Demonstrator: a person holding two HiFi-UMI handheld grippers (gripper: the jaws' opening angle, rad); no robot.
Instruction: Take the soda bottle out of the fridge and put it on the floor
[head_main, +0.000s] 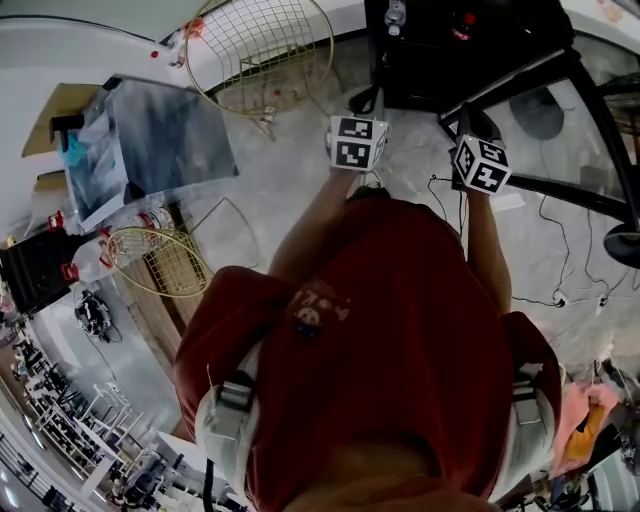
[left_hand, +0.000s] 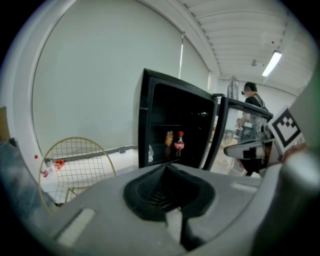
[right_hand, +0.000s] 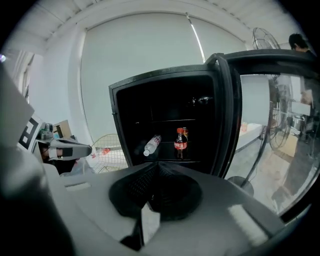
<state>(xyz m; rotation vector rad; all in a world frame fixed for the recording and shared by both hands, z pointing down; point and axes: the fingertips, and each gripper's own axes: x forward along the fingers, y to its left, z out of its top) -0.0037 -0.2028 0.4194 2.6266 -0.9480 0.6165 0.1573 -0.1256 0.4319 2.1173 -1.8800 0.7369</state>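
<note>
The black fridge stands open in front of me. On its shelf a soda bottle with a red cap and red label stands upright, also seen as the soda bottle in the left gripper view. My right gripper is shut and empty, well short of the fridge. My left gripper is also shut with nothing in it. In the head view both marker cubes are held out side by side towards the fridge.
A clear bottle lies tilted left of the soda, with a can close by it. The glass door swings out to the right. Wire baskets sit on the floor to the left. A person stands beyond the door.
</note>
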